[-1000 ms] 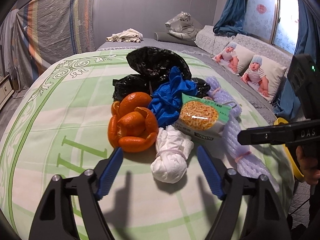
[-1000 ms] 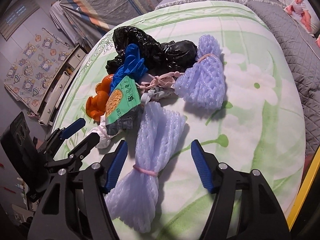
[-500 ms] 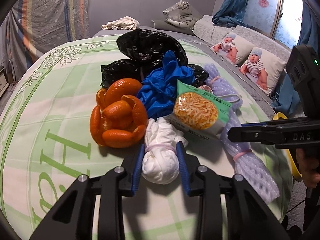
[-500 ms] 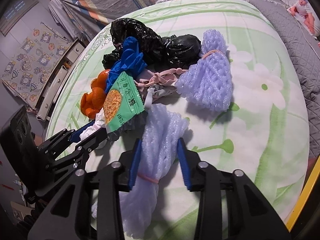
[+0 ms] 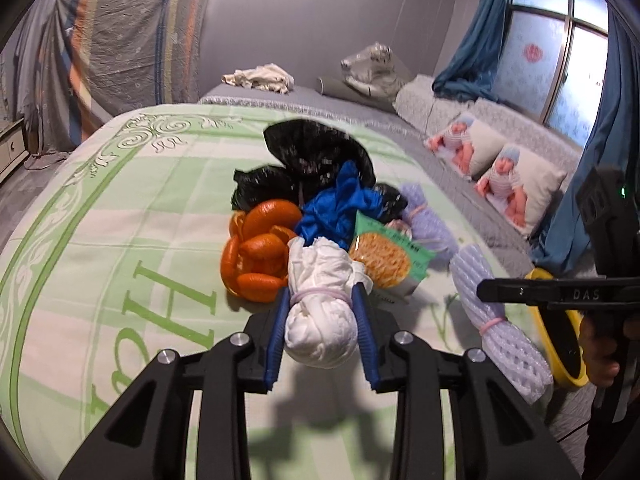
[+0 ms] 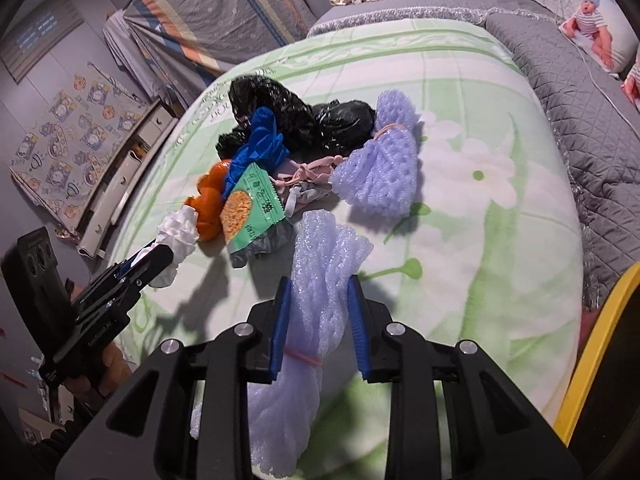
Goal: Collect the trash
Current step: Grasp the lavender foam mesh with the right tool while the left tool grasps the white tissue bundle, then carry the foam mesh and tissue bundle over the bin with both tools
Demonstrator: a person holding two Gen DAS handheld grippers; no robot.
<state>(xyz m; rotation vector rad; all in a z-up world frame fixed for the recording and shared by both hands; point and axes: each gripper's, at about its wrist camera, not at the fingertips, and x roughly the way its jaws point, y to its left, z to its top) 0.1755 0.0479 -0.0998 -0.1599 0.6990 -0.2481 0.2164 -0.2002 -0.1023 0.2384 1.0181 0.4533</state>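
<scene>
Both grabs are made, so carrying off comes next, probably toward the yellow-rimmed bin (image 6: 592, 360) beside the bed (image 5: 100, 208). The left claw (image 5: 320, 320) pinches a white tissue wad (image 5: 320, 320) (tied with a pink band). The right claw (image 6: 318, 320), jaws closing, clamps a lavender foam-net bundle (image 6: 320, 300), soft and banded, above the bedspread near the trash pile (image 5: 316, 200).

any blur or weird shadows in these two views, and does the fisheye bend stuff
Left wrist view: the black bags look smeared by motion blur, the window is bright, and the left gripper casts a dark shadow on the green bedspread. Right wrist view: sharper, edges vignetted black, the bed bulging like a dome.
</scene>
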